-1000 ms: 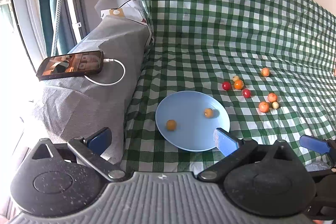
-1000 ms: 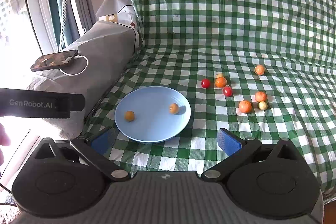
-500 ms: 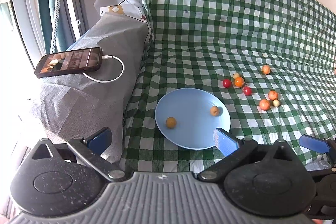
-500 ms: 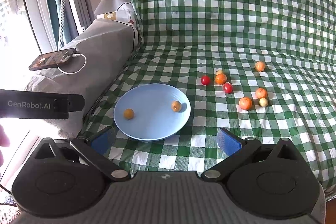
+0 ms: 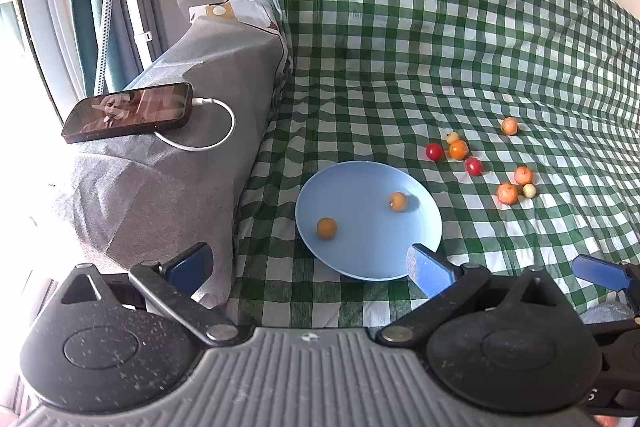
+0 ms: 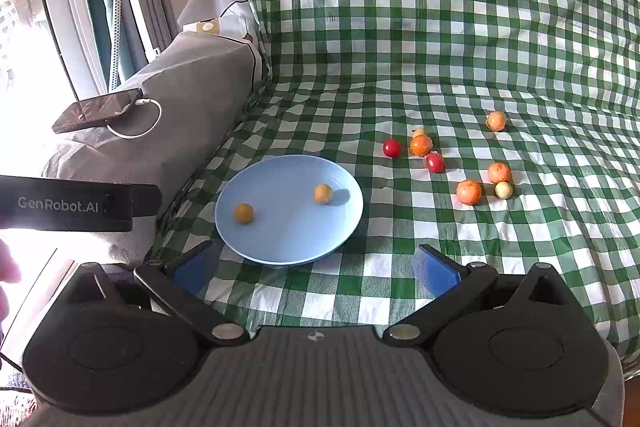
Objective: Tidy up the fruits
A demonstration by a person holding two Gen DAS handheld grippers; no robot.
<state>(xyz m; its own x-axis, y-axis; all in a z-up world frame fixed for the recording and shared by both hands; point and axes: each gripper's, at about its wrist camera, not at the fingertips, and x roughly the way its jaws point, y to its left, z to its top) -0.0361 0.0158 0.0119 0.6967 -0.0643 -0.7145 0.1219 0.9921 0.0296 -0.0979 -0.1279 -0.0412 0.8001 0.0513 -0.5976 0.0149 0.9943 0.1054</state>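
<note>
A light blue plate lies on the green checked cloth and holds two small orange-yellow fruits. Several loose fruits lie to its right: red ones, orange ones and a pale one; they also show in the left wrist view. My left gripper is open and empty, just short of the plate's near rim. My right gripper is open and empty, also just short of the plate. Its blue fingertip shows at the right of the left wrist view.
A grey covered armrest stands left of the plate, with a phone on a white charging cable on top. A window and curtain are at far left. The left gripper's body crosses the right wrist view's left edge.
Both grippers have drawn back and risen slightly, so the plate and fruits sit a little further away. One fruit on the plate has rolled slightly. Both grippers stay open.
</note>
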